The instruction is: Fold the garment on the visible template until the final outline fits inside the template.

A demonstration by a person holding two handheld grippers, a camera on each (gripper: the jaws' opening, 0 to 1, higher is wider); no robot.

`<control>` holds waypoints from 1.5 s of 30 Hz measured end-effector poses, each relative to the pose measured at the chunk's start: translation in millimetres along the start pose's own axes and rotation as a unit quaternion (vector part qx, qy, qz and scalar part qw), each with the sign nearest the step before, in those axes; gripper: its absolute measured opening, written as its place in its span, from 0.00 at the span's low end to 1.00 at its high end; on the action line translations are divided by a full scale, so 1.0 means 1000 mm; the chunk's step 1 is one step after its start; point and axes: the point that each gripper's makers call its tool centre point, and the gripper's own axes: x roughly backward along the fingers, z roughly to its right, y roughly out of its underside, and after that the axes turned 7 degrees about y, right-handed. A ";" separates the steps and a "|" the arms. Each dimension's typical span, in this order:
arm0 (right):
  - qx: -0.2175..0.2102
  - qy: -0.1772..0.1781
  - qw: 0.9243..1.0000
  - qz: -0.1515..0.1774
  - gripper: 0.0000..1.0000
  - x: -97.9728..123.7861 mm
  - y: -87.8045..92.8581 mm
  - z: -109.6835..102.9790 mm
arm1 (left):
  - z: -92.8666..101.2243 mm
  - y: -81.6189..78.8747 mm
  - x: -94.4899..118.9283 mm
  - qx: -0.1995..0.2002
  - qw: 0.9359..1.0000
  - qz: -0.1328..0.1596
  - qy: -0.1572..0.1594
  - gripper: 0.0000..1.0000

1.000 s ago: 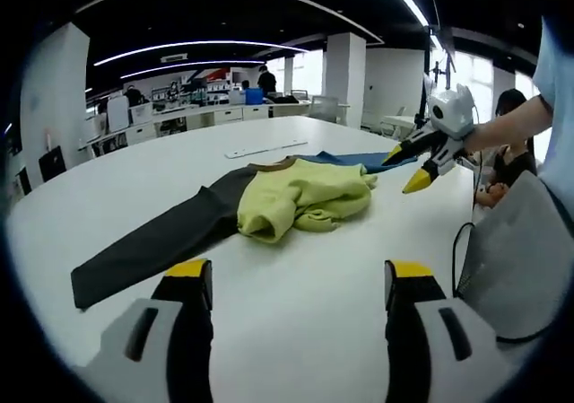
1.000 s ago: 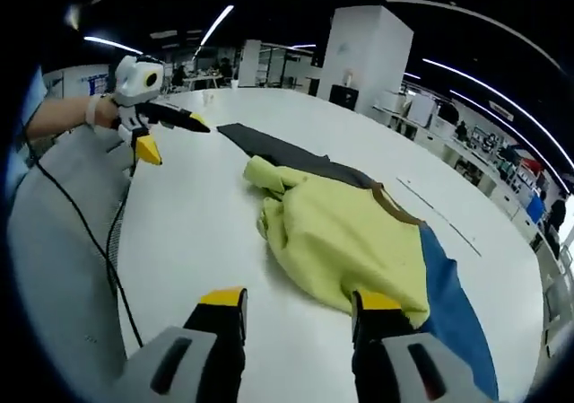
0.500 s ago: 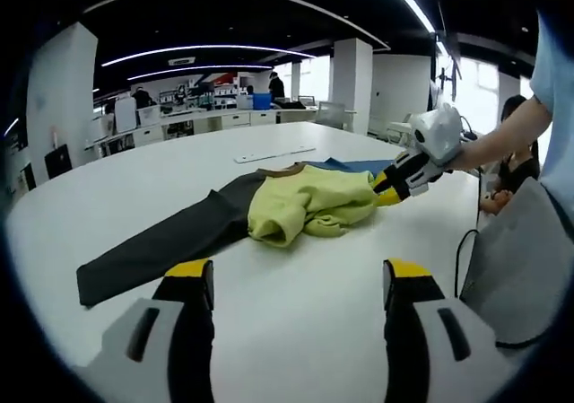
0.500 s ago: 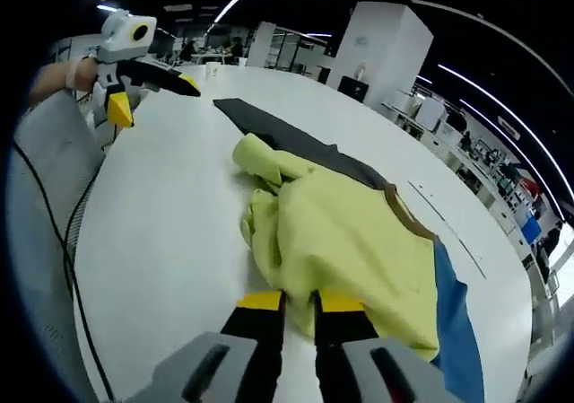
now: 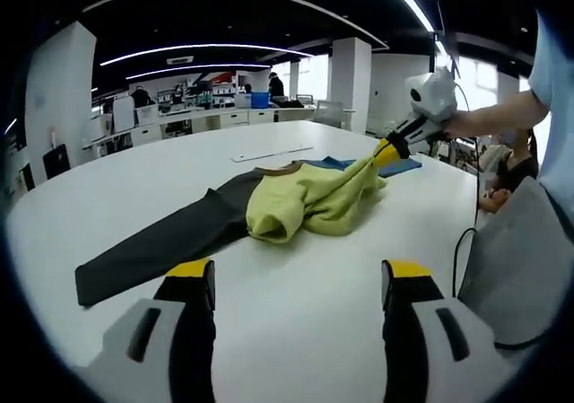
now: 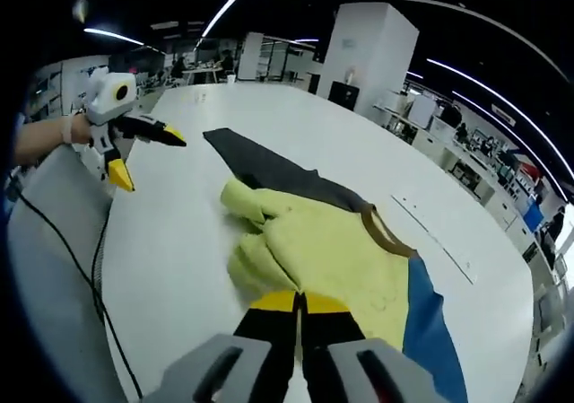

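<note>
In the left gripper view, the left gripper (image 5: 296,286) hovered with jaws spread over the white table (image 5: 296,331), well short of the garment (image 5: 269,210) lying mid-table. To the right, the right gripper (image 5: 384,148) pinched the garment's yellow-green edge, lifting it; its jaws were pressed together on the fabric.

A broad white counter (image 5: 296,331) is seen, on which a crumpled yellow, dark grey and blue garment (image 5: 296,204) and a thin white strip (image 5: 267,153) are laid.
</note>
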 end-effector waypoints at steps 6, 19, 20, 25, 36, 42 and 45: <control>0.024 -0.004 1.000 -0.013 0.00 -0.013 -0.020 0.025 | 0.001 0.001 0.000 0.001 1.000 -0.002 0.002 0.72; 0.050 -0.006 0.998 -0.040 0.00 -0.063 -0.034 0.065 | -0.004 0.001 0.001 0.009 1.000 0.000 -0.004 0.71; 0.051 -0.006 0.998 -0.043 0.00 -0.068 -0.033 0.069 | -0.004 0.001 0.001 0.010 1.000 0.000 -0.004 0.71; 0.062 -0.007 0.997 -0.054 0.00 -0.088 -0.030 0.079 | -0.005 0.006 0.000 0.016 1.000 -0.009 -0.005 0.71; 0.042 -0.008 0.995 -0.090 0.00 -0.133 -0.005 0.095 | -0.009 0.011 0.000 0.025 1.000 -0.016 -0.009 0.70; 0.039 -0.009 0.994 -0.103 0.00 -0.148 0.006 0.095 | -0.009 0.013 -0.001 0.028 0.999 -0.019 -0.009 0.70; 0.035 -0.009 0.994 -0.106 0.00 -0.152 0.009 0.094 | -0.010 0.015 -0.001 0.030 0.999 -0.023 -0.008 0.70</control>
